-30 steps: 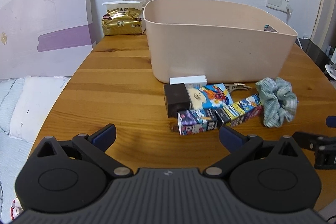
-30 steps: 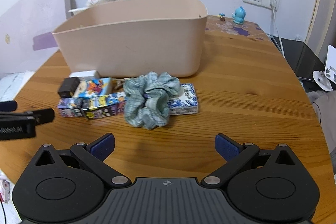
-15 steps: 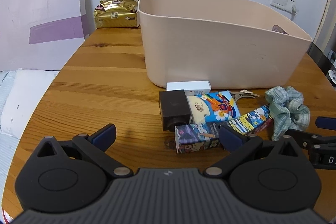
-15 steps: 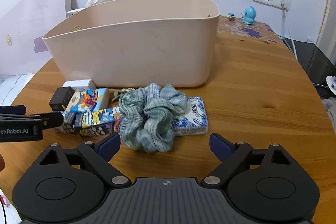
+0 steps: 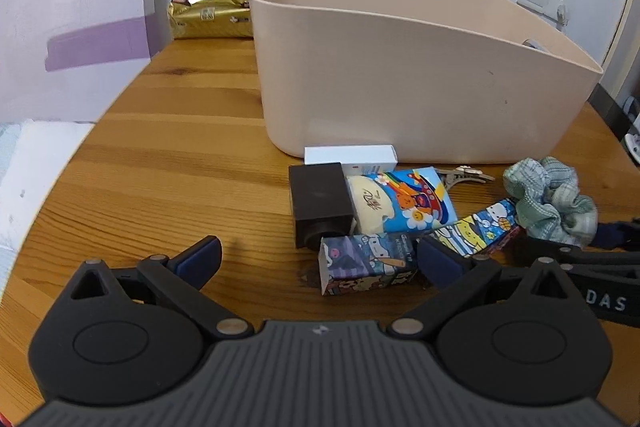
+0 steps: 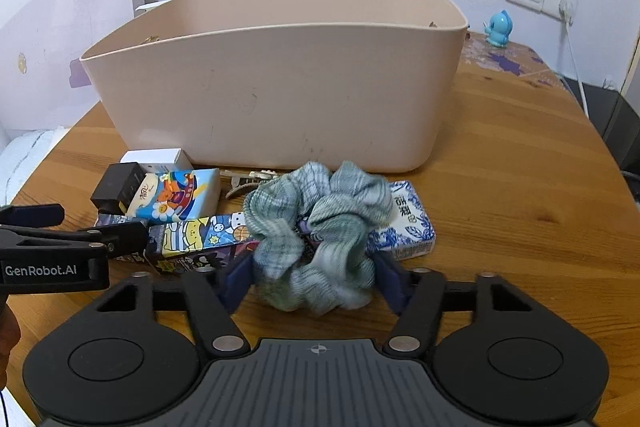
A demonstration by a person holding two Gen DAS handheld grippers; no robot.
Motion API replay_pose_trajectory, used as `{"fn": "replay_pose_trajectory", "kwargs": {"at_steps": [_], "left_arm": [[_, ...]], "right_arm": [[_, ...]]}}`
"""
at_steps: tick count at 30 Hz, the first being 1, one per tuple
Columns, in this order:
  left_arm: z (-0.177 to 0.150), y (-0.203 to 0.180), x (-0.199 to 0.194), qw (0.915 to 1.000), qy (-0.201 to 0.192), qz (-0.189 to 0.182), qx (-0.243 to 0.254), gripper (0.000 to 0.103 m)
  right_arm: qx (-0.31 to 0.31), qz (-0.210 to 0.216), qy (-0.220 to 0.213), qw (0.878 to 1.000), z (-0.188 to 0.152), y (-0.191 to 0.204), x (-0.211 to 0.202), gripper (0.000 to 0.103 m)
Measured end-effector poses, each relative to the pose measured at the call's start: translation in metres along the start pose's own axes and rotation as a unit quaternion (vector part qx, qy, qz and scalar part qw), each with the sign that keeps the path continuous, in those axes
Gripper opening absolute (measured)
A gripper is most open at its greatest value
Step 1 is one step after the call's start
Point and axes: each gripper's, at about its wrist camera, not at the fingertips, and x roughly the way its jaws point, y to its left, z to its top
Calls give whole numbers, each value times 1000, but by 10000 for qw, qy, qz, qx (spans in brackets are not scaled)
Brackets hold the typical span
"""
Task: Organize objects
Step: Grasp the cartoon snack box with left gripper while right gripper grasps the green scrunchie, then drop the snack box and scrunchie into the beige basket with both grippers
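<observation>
i'm bringing the right claw (image 6: 314, 281) in around the scrunchie (image 6: 316, 239), which a second ago was lying well ahead of it; now the blue pads (image 6: 236, 281) are sitting on either side of the fabric, narrowed from their earlier wide spread, and they appear to be touching it, though i can't tell whether they are pressing yet. the scrunchie is resting on the counter (image 6: 520, 195), lying partly over the blue-and-white packet (image 6: 412, 223) and just in front of the bin (image 6: 280, 87). the left claw (image 5: 318, 261) is closing in too, wide open and holding nothing, with one pad overlapping the purple cartoon box (image 5: 368, 261) in its own view and the dark box (image 5: 320, 203) just beyond. i'm reading this as both picks being lined up at once: the scrunchie nearly gripped, the cartoon box next. nothing from this pile is in the bin yet, so the sorting is only beginning. the fabric is soft, so i expect it to squash before it holds.
</observation>
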Motion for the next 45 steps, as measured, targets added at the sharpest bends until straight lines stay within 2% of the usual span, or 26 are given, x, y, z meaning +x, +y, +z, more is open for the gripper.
{"fn": "replay_pose_trajectory", "kwargs": {"at_steps": [1,2,4,10,12,14,21,28,31,34,40,45], "left_arm": [[-1,1,0,10000,26,-77,-51,99],[-2,3,0,9998,40,-157,-106,89],[-3,3,3,9994,226,-228,-162,82],[-3,0,5,9999,94,-83,5,79],[-5,-1,4,10000,48,-8,81,71],[-5,0,3,9999,12,39,127,54],[-9,4,-10,9999,-65,-7,137,53],[2,3,-48,9985,-467,-122,273,53],[15,0,-63,9966,-727,-132,354,53],[32,-2,-75,9933,-1057,18,467,54],[71,-6,-84,9869,-1517,43,553,54],[107,-20,-65,9859,-1529,89,669,54]], "right_arm": [[-10,-6,-5,10000,0,1,0,56],[-29,-9,-11,10000,-1,1,-1,52],[-58,-14,-33,10000,-2,2,-3,47],[-1,65,-93,9999,-2,-1,-6,34],[-2,101,-110,9999,-2,-1,-8,28],[11,140,-159,9998,-3,-3,-11,23],[54,260,-397,9989,-1,-9,-29,18],[109,309,-775,9965,10,-21,-63,18],[90,314,-1028,9942,21,-25,-80,18],[58,259,-1311,9910,36,-29,-94,18],[-7,207,-1734,9846,71,-34,-109,18],[-56,176,-1790,9837,104,-35,-99,18]]}}
